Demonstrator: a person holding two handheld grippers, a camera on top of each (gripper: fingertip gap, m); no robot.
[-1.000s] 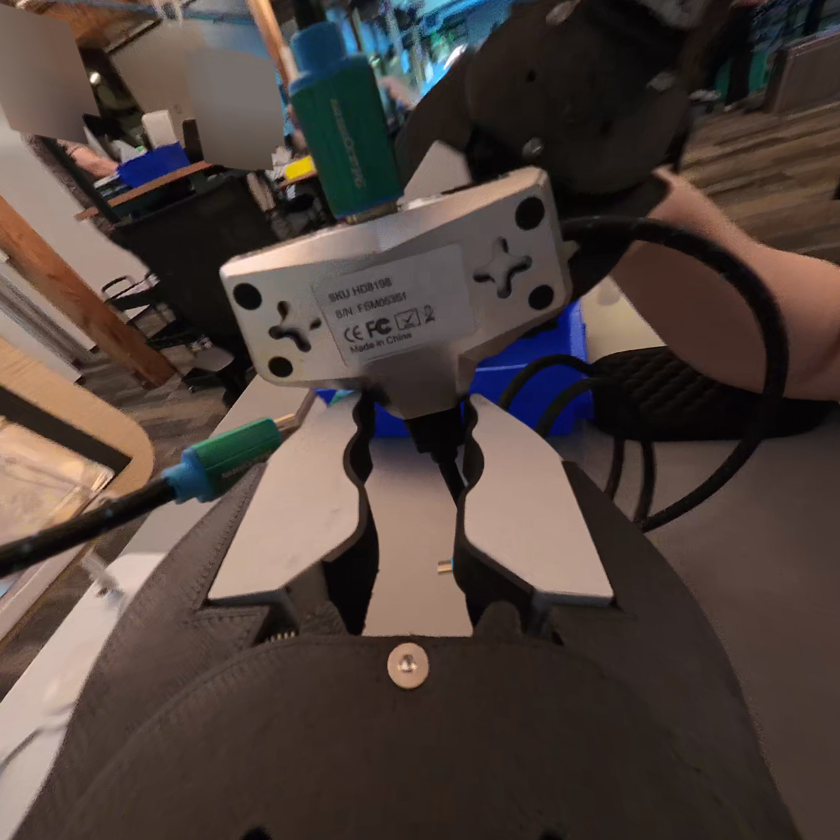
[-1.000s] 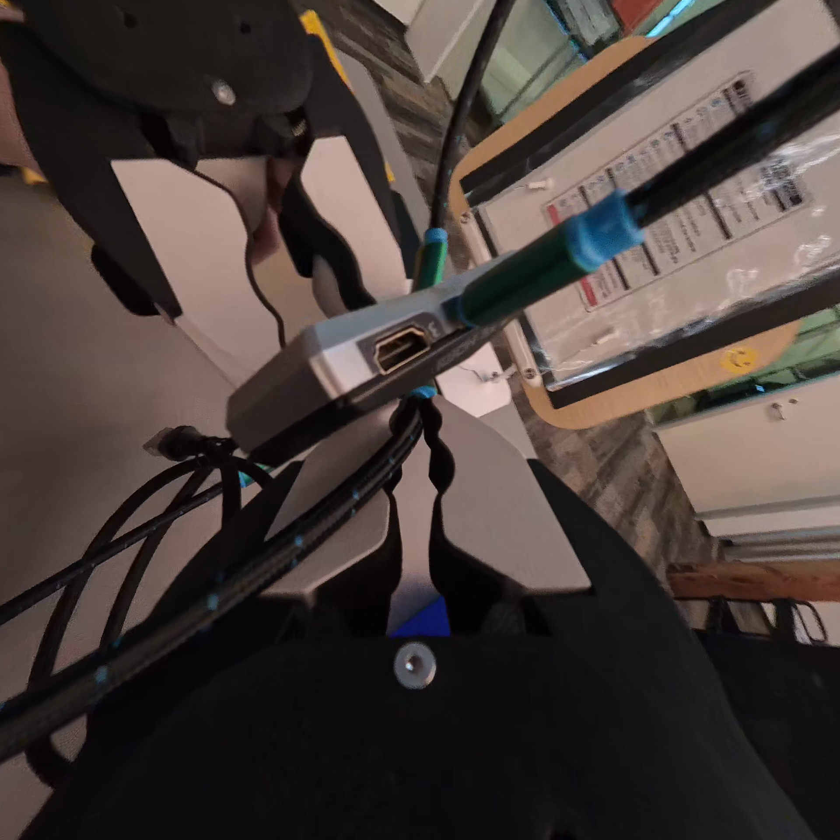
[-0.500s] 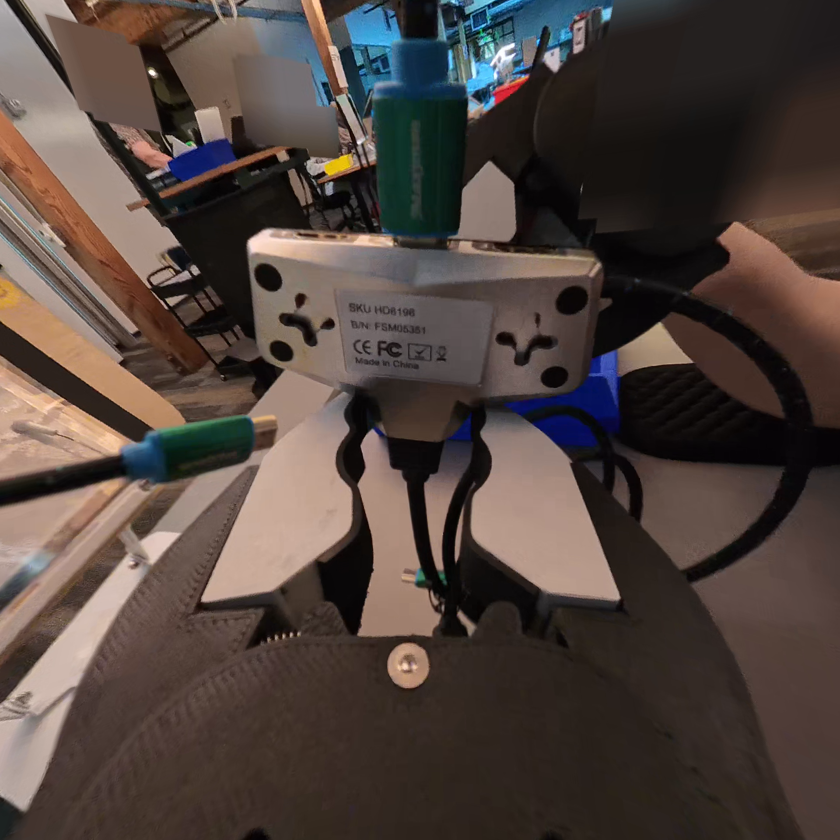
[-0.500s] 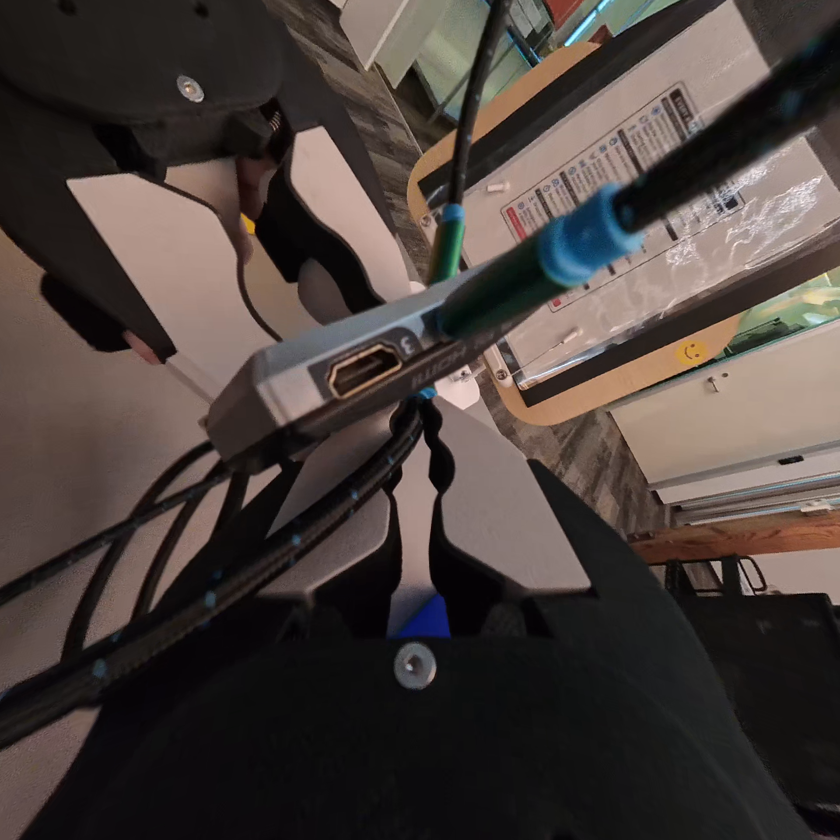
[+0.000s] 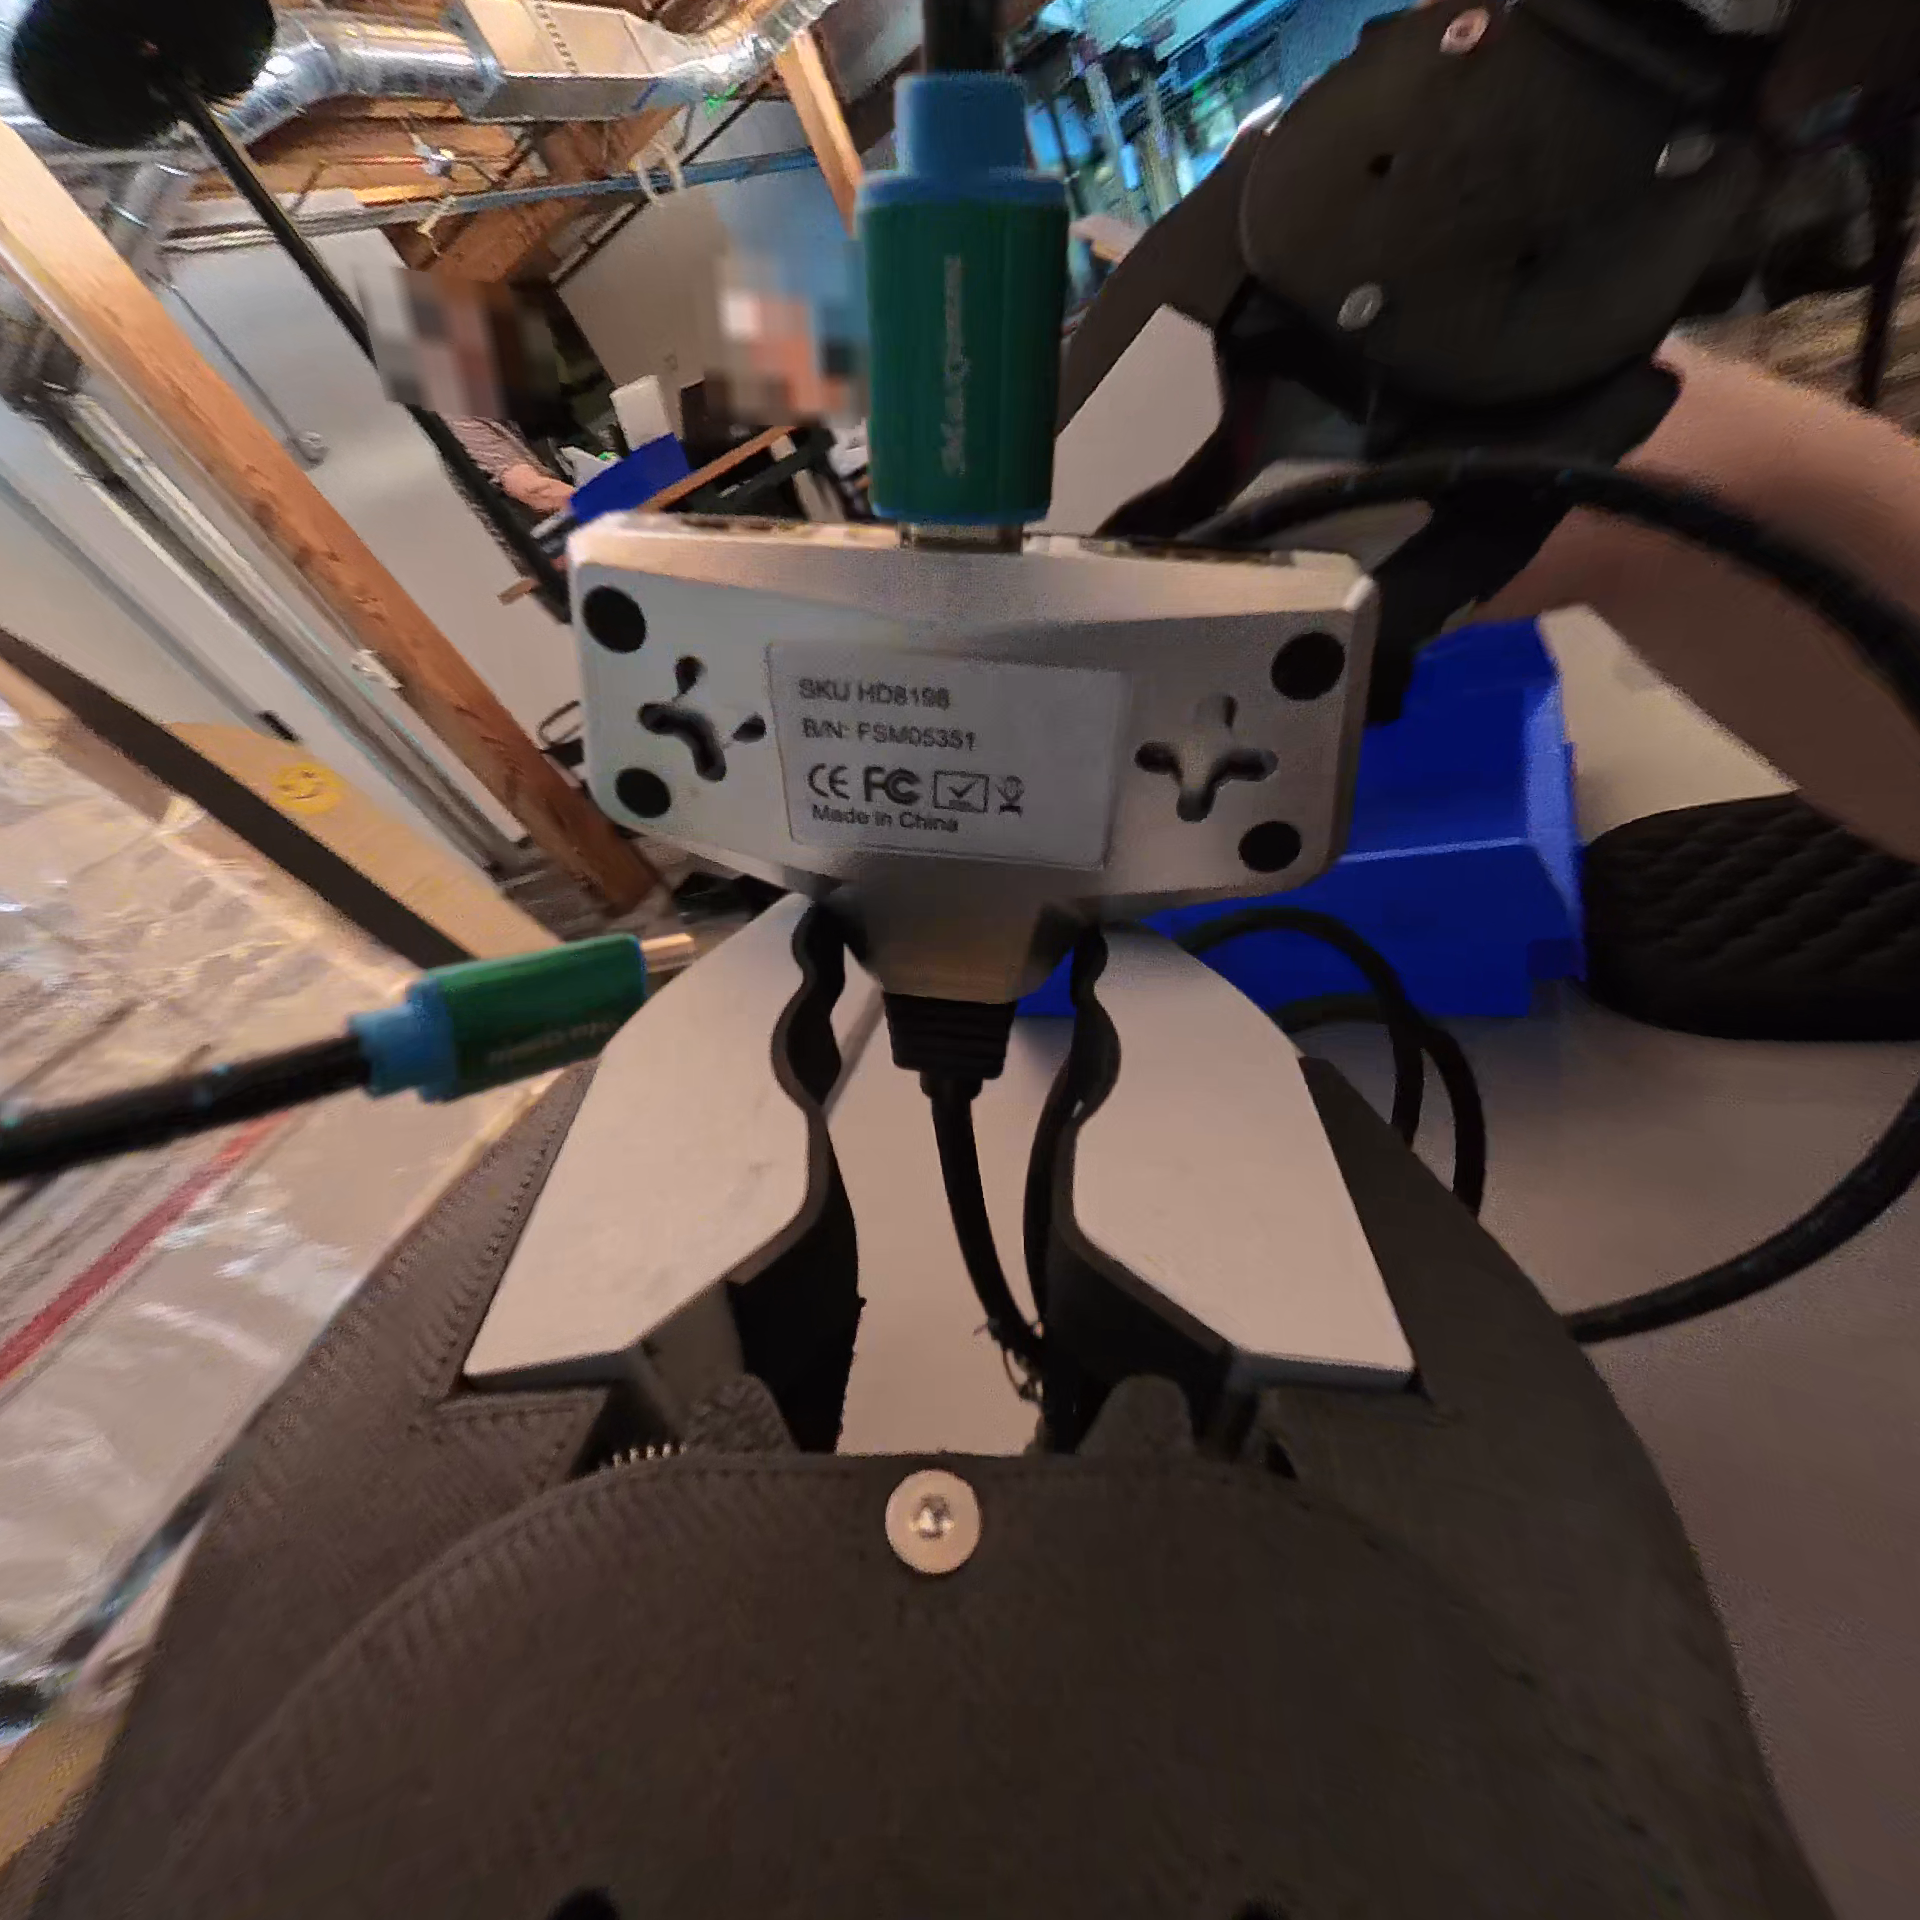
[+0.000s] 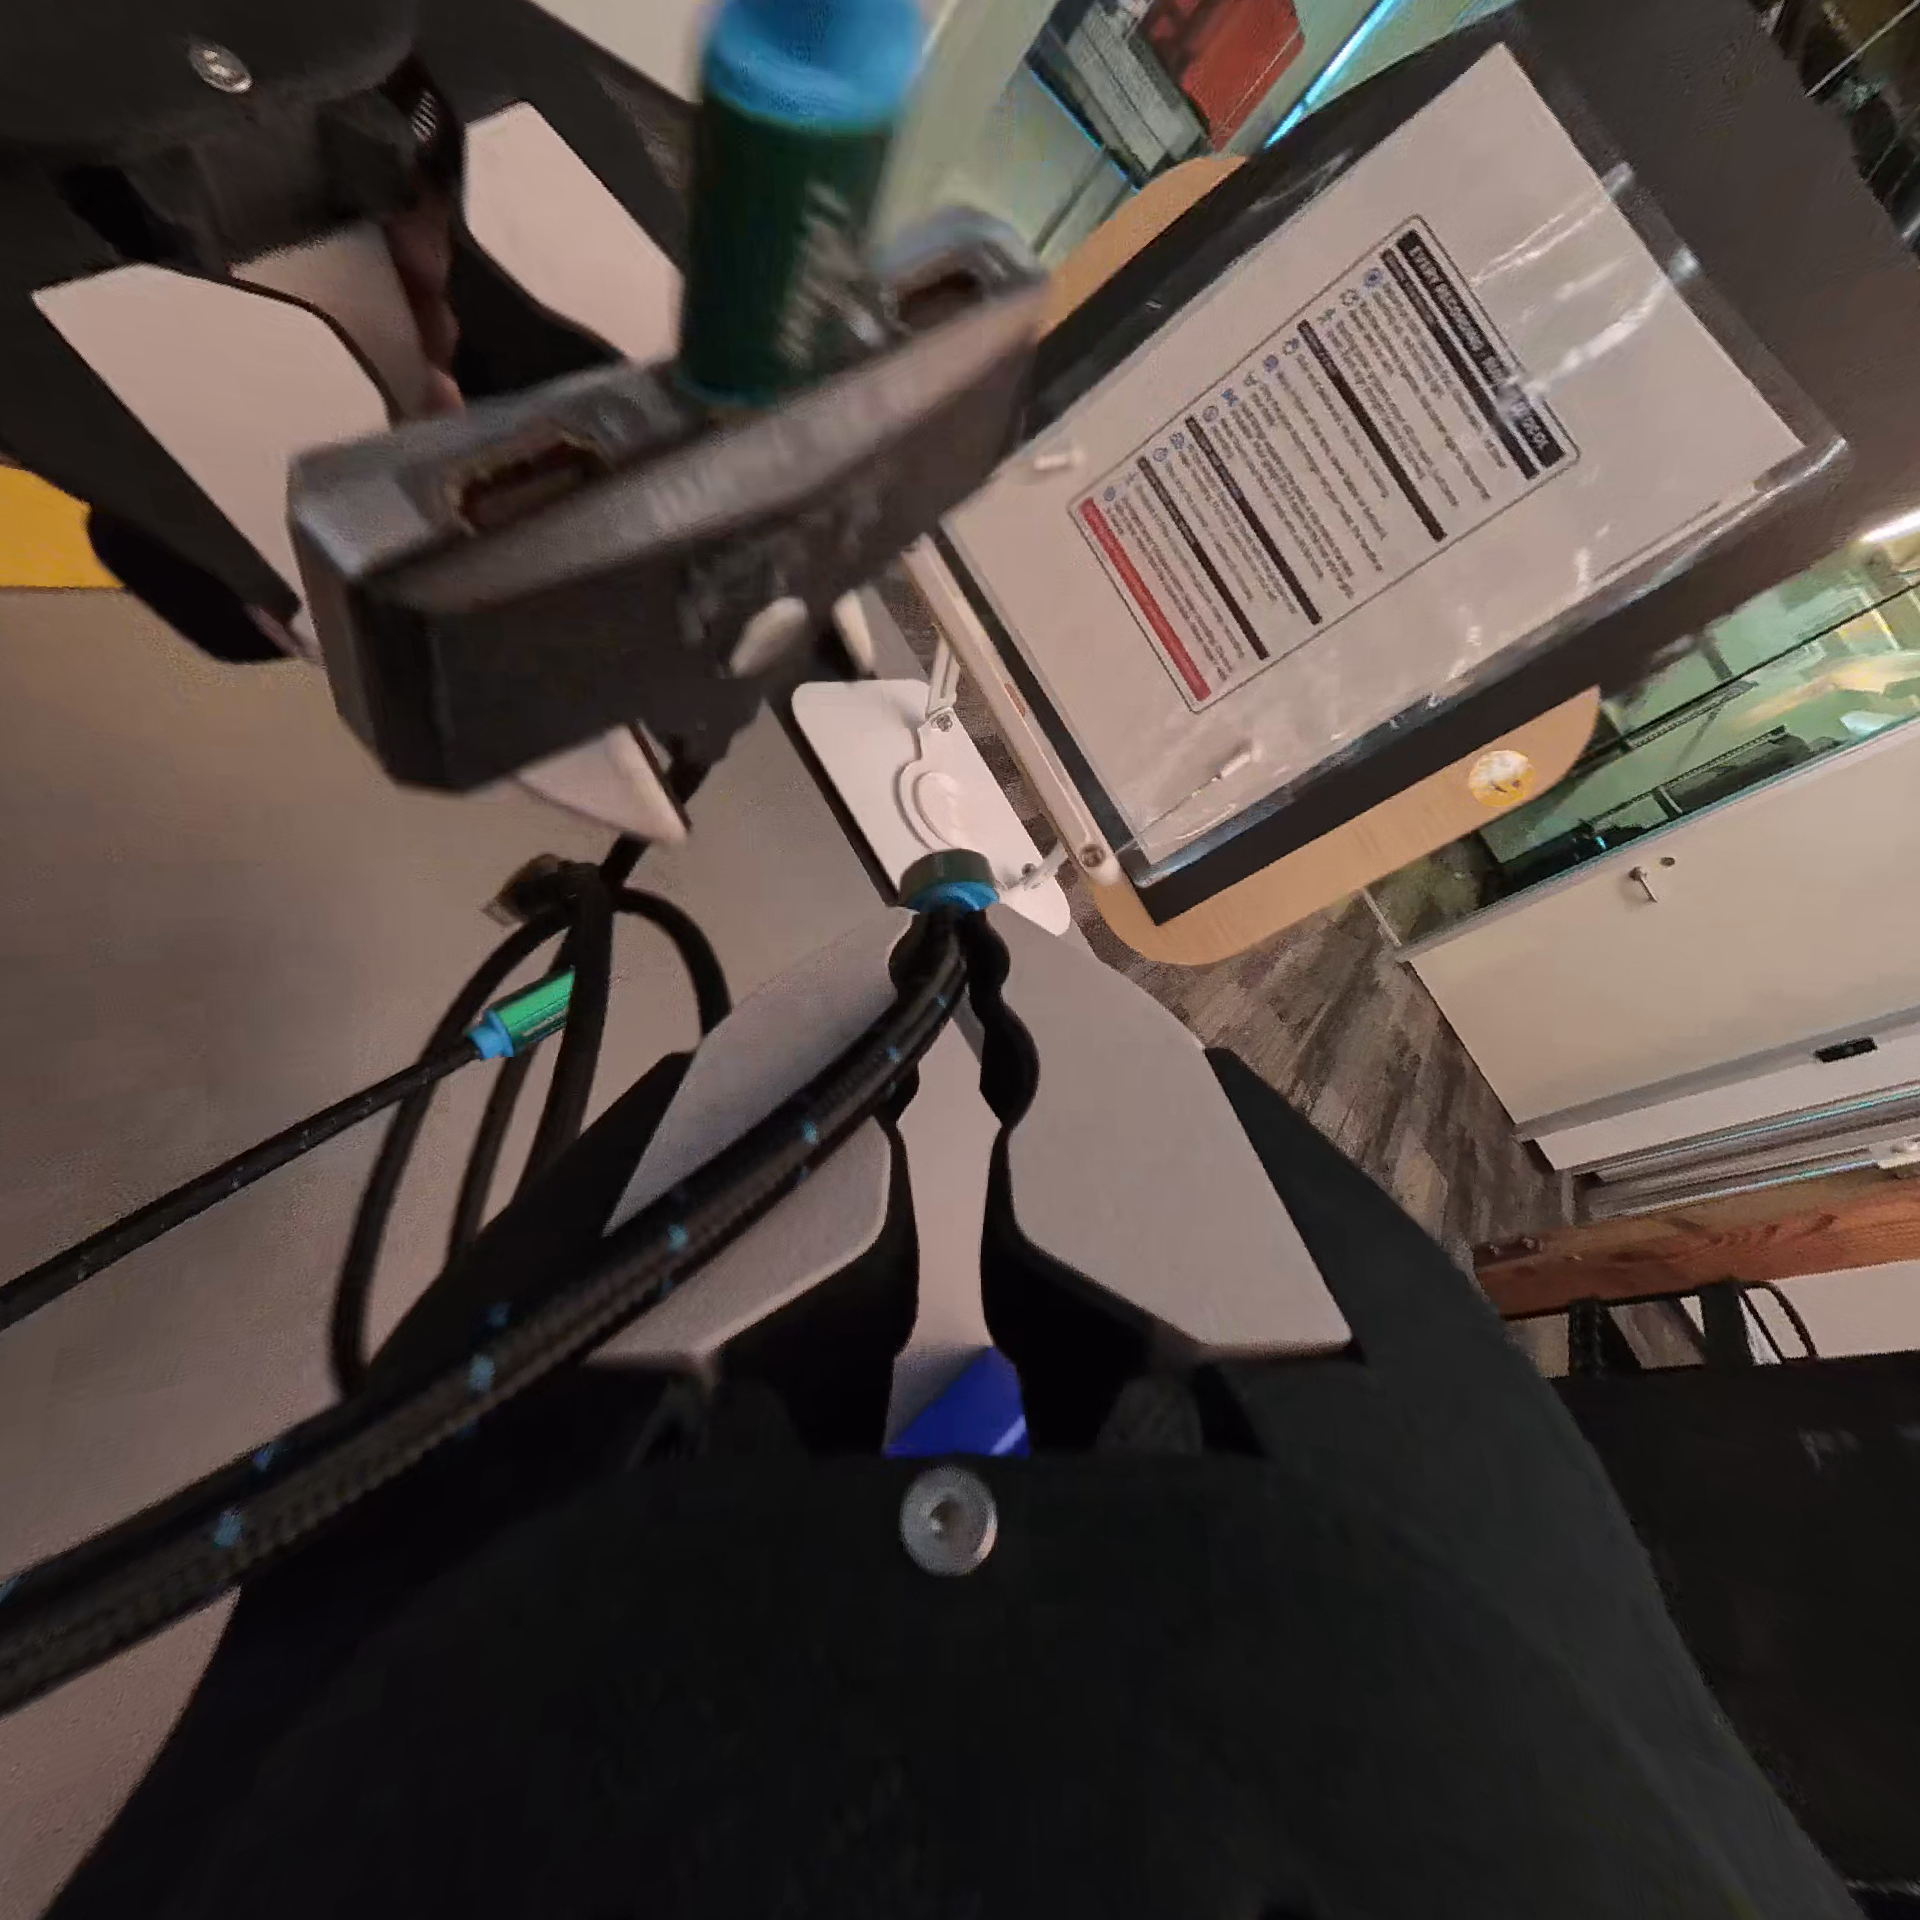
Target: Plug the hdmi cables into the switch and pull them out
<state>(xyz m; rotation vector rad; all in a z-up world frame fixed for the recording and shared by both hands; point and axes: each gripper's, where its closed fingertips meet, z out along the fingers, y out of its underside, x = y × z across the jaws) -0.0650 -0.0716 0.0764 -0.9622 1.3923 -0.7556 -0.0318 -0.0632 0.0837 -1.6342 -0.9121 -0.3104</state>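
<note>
My left gripper (image 5: 945, 935) is shut on the narrow tail of the silver HDMI switch (image 5: 966, 727) and holds it in the air, labelled underside toward the camera. A green HDMI plug (image 5: 961, 353) sits in the middle port on top. A second green plug (image 5: 520, 1008) hangs free left of my fingers. My right gripper (image 6: 951, 935) is shut on a braided HDMI cable (image 6: 665, 1236) just behind its plug (image 6: 940, 883), below and apart from the blurred switch (image 6: 644, 551). A third green plug (image 6: 525, 1018) lies on the table. The right gripper's body (image 5: 1455, 208) shows behind the switch.
A blue bin (image 5: 1455, 883) and a black pad (image 5: 1756, 914) sit on the grey table (image 6: 187, 935). Cable loops (image 6: 623, 997) lie under the switch. A plastic-covered sign board (image 6: 1351, 468) on a white base (image 6: 914, 790) stands at the table edge. A forearm (image 5: 1714, 644) is at right.
The switch has tilted level and risen. My right gripper, with its cable, has drawn back from under the switch, leaving a gap. The middle plug stays in.
</note>
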